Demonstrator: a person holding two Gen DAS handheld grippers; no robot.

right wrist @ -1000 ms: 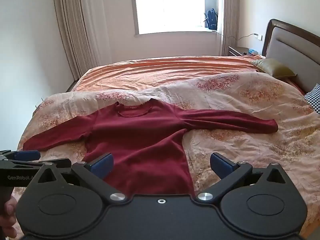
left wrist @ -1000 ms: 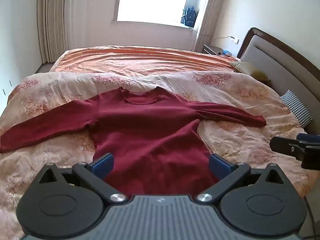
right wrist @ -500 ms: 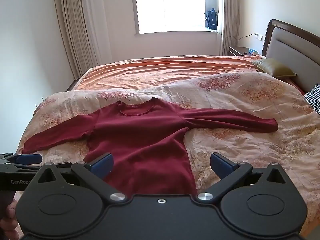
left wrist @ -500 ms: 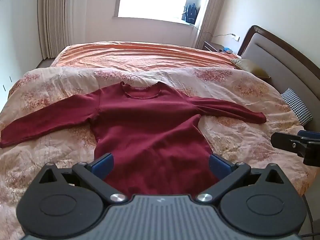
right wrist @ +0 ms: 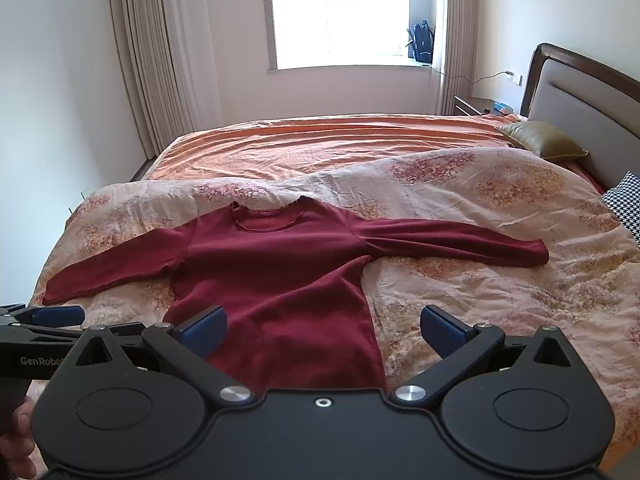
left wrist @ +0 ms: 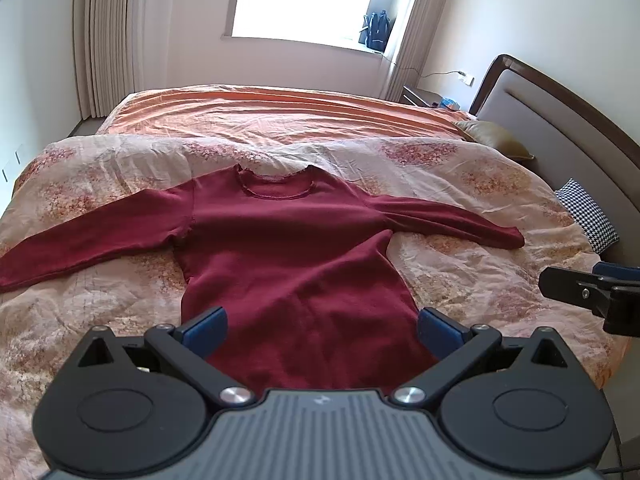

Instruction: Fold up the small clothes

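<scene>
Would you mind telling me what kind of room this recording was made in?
Almost certainly a home bedroom: a wide bed with a padded headboard, pillows against it, and a curtained window. A dark red sweater lies spread on the floral quilt.

A dark red sweater (left wrist: 296,256) is lying on a cream quilt (left wrist: 460,264) printed with pink and orange flowers. Past the quilt's far edge, a plain orange sheet (left wrist: 280,116) is showing. An olive-gold pillow (right wrist: 544,140) and a black-and-white houndstooth cushion (left wrist: 588,216) are sitting by the grey headboard (left wrist: 568,136) with its dark brown frame. Both black grippers are showing blue pads (left wrist: 204,328).
</scene>
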